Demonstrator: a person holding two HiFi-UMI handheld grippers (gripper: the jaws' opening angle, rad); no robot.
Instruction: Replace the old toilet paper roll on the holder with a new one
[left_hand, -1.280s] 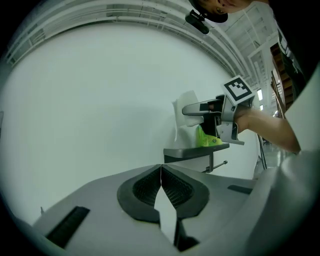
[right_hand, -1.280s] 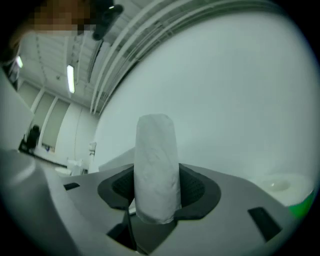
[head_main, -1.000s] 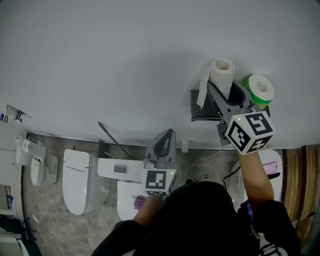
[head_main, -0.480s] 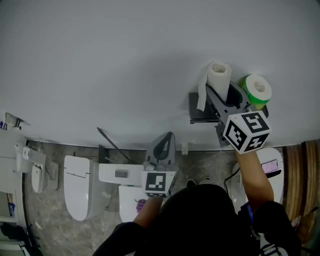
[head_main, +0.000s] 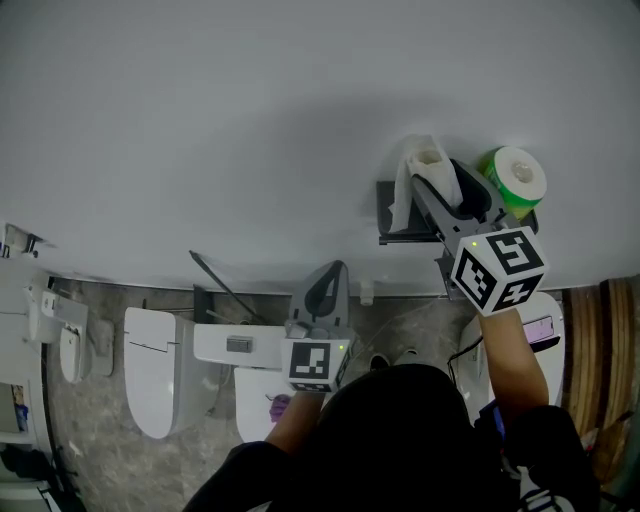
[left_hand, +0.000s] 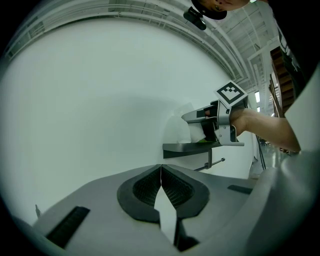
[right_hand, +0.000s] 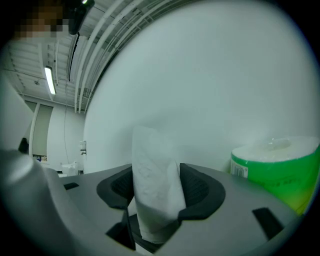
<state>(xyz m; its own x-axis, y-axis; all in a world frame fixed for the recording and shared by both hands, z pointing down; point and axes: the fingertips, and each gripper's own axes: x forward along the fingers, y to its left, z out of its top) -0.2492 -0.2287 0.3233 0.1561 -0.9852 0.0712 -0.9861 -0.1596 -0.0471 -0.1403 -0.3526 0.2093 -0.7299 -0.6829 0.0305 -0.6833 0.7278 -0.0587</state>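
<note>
Before the white wall (head_main: 250, 120), the right gripper (right_hand: 156, 192) has its fingers pressed on the old roll (head_main: 424, 165) at the shelf's (head_main: 400, 228) left end, probably to remove it, while the left gripper (left_hand: 161, 187) has its fingers closed and empty.

The person wears a black top (head_main: 400, 440) with white stripes. The left grey plastic two-jaw gripper (left_hand: 161, 170) carries black ribbed pads (left_hand: 142, 187) and a white cube printed with black square markers (head_main: 318, 362)
</note>
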